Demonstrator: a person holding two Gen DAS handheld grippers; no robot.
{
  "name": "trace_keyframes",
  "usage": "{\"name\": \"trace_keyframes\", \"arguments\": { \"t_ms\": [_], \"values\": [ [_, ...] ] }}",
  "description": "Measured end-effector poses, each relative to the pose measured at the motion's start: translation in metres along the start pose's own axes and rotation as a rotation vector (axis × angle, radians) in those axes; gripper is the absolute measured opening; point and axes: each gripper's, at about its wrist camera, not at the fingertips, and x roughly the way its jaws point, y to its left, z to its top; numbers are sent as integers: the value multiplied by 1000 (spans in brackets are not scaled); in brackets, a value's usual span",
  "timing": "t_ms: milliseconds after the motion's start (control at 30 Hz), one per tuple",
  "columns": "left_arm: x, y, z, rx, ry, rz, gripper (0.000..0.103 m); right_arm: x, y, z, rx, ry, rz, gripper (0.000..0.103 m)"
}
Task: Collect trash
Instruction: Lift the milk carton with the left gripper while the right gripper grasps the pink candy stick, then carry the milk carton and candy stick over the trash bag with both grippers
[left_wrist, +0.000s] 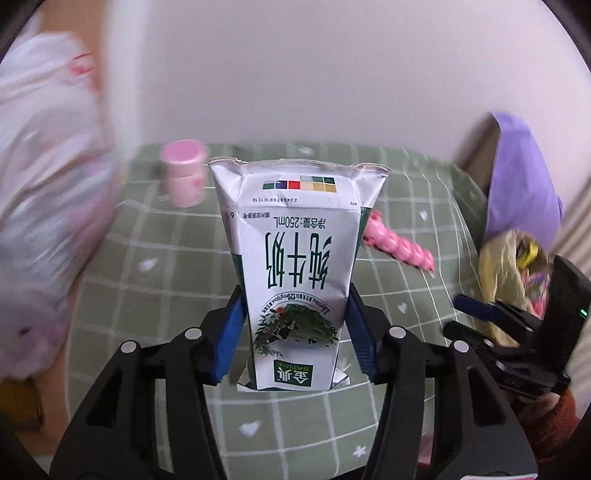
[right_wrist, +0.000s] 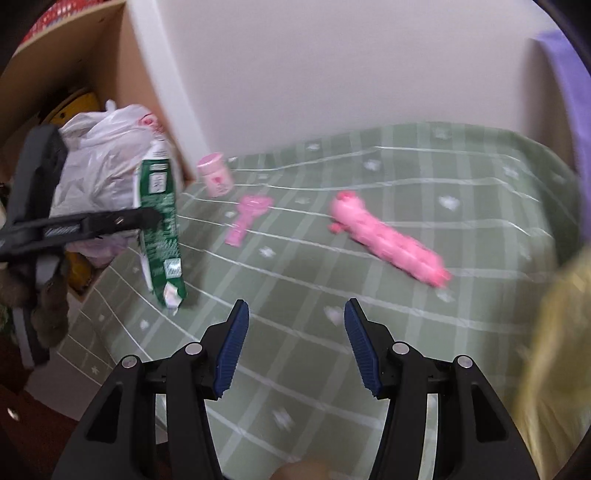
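My left gripper (left_wrist: 294, 295) is shut on a white and green milk carton (left_wrist: 295, 258), held upside down and upright above the green checked tablecloth (left_wrist: 147, 295). The carton (right_wrist: 159, 225) and the left gripper (right_wrist: 149, 218) also show at the left of the right wrist view, the carton's lower end near the cloth. My right gripper (right_wrist: 295, 314) is open and empty above the cloth (right_wrist: 406, 332); it also shows at the right of the left wrist view (left_wrist: 480, 314).
A pink jar (right_wrist: 215, 177), a small pink key-shaped toy (right_wrist: 247, 218) and a long pink toy (right_wrist: 388, 236) lie on the cloth. A white plastic bag (right_wrist: 99, 162) sits at the left by a cardboard box (right_wrist: 92, 55). A yellow bag (left_wrist: 506, 280) is at the right.
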Motion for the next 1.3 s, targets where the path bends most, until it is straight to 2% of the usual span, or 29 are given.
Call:
{"name": "trace_keyframes", "arguments": {
  "t_ms": [133,300,567,600,633,667,800,967,1300],
  "values": [
    [-21,24,-15,-36,-19,38,50,40,25,34,-65,11,27,51],
    [-19,46,-19,-74,-13,72,50,98,53,77,-132,5,32,51],
    [-15,58,-16,-79,-6,66,50,179,66,109,-171,62,-8,51],
    [-14,58,-16,-77,-6,70,50,185,66,109,-176,83,-8,48],
    [-14,59,-16,-75,-6,75,50,192,67,108,-184,119,0,36],
    [-13,56,-16,-75,-7,77,49,194,67,106,-189,139,15,37],
    [-13,57,-16,-80,-16,69,49,166,65,100,-187,92,42,36],
    [-15,46,-15,-55,-22,57,49,113,46,85,-106,43,85,36],
    [-27,-21,-11,95,-73,3,49,-30,-5,36,18,-136,-34,36]
  ]
}}
